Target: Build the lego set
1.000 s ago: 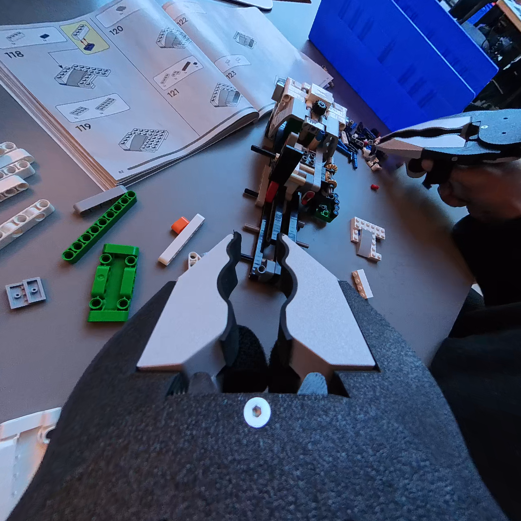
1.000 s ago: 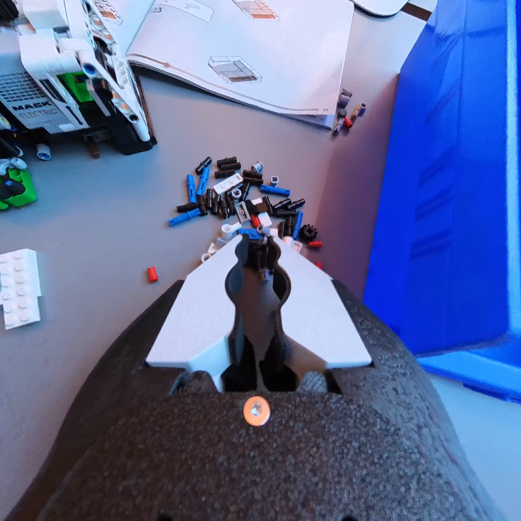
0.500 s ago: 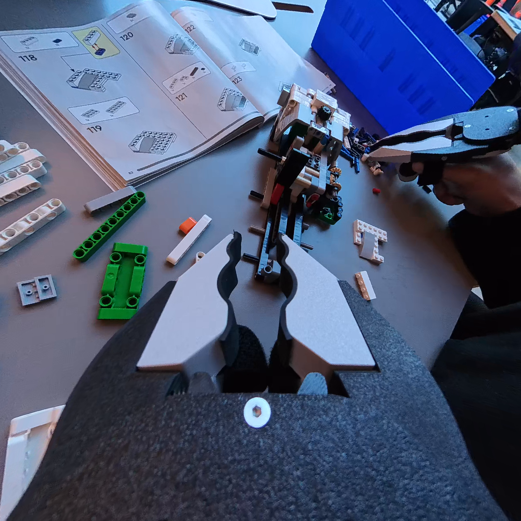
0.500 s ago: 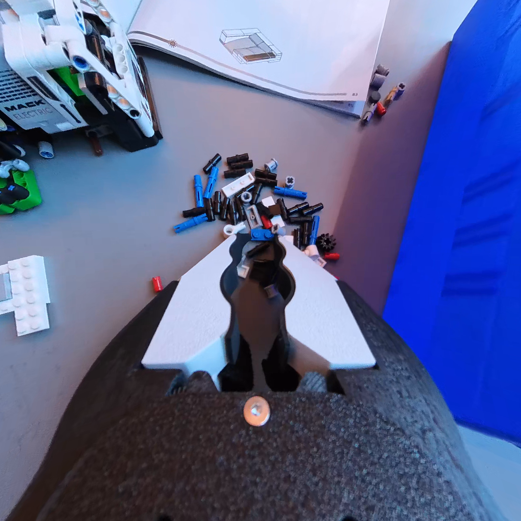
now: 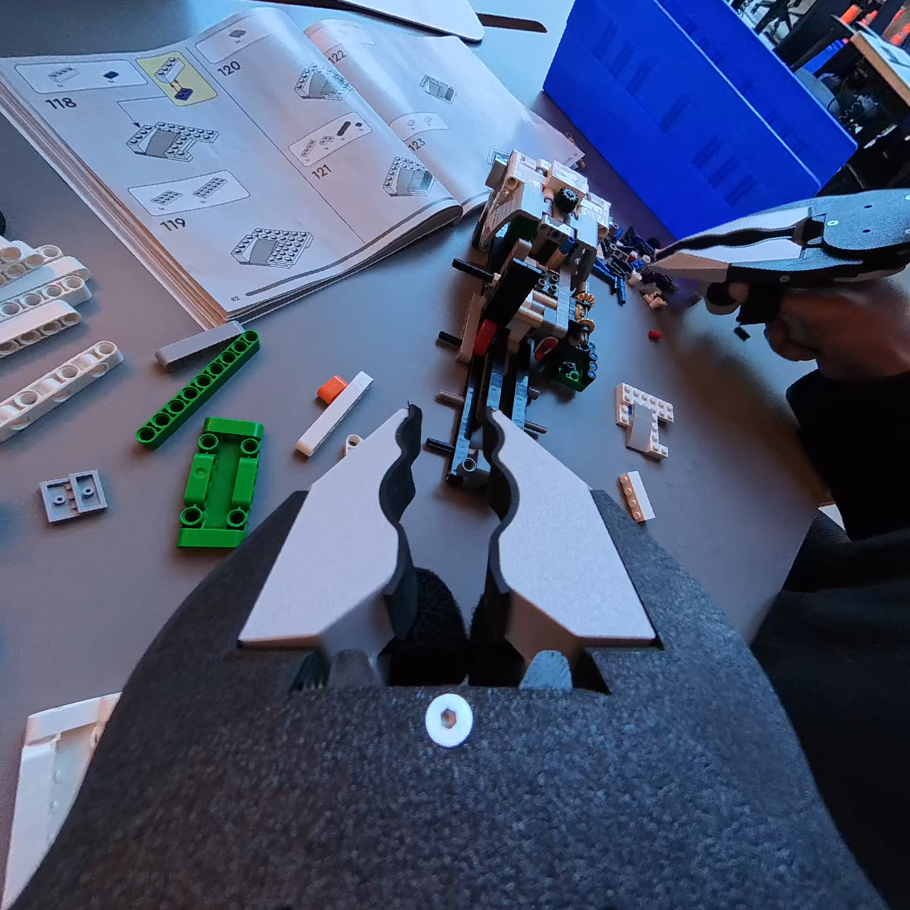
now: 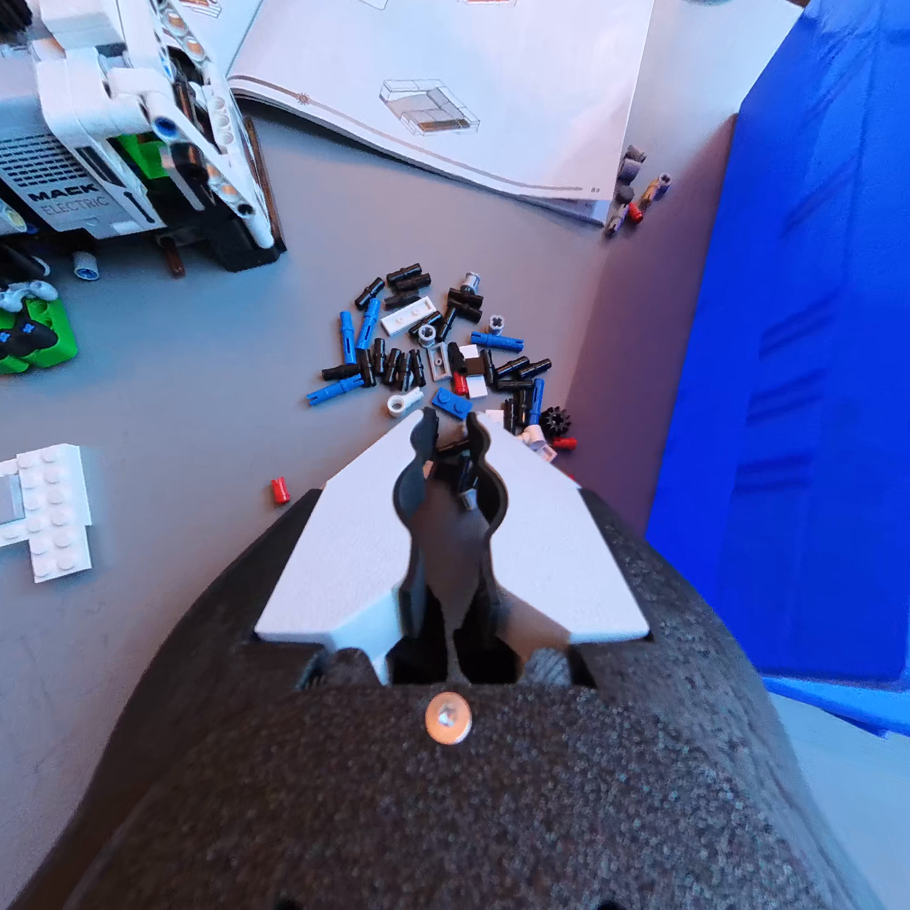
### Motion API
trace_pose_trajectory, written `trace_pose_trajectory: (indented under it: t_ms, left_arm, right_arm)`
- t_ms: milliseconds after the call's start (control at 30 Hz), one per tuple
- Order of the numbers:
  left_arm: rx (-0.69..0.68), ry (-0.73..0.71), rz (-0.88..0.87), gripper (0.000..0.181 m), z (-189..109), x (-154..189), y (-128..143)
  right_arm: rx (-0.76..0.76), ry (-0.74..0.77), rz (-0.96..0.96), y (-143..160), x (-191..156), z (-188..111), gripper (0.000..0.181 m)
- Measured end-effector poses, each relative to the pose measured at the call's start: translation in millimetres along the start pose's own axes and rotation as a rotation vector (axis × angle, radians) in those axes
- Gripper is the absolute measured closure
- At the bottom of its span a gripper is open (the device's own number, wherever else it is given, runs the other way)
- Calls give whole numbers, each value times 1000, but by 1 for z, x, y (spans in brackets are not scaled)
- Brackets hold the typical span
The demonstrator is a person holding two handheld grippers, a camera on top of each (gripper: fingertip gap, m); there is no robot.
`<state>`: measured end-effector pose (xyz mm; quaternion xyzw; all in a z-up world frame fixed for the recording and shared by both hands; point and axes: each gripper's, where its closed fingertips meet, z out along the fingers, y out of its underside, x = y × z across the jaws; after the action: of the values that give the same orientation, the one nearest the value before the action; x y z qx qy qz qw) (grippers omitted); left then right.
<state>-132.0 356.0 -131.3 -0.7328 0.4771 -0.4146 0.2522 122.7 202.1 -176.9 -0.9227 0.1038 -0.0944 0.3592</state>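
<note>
The half-built truck model [image 5: 532, 276] lies on the grey table, its thin dark chassis tail pointing at me. My left gripper [image 5: 450, 416] is open, and its fingertips flank the tail's end without closing on it. My right gripper [image 6: 450, 423] sits at the near edge of a pile of small black and blue pins [image 6: 433, 344]. Its jaws are drawn close around a small black pin [image 6: 450, 445]. It also shows in the left wrist view [image 5: 689, 258], tip down on the pile. A white plate assembly [image 5: 642, 418] lies right of the truck.
An open instruction booklet [image 5: 246, 147] lies at the back left. A blue bin [image 6: 812, 344] stands right beside the pile. A green beam [image 5: 197, 389], green plate [image 5: 221, 482], white beams [image 5: 44, 295], grey plate [image 5: 74, 495] and white tile [image 5: 335, 413] lie left. A red pin [image 6: 280, 490] lies loose. There is about 30 cm between the tips of the two grippers. The white plate assembly [image 5: 642, 418] is about equally far from each gripper, around 15 cm.
My right gripper's jaws spread wider over the pile half a second ago and have now narrowed around a black pin. My left gripper stays open by the chassis tail, shifted only slightly.
</note>
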Motion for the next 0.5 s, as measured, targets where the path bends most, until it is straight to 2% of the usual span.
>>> trace_pose_trajectory:
  t_ms: [500]
  left_arm:
    - [4,6,-7,158,0,1,1]
  right_arm:
    - [-20,-22,5,1,1,14,162]
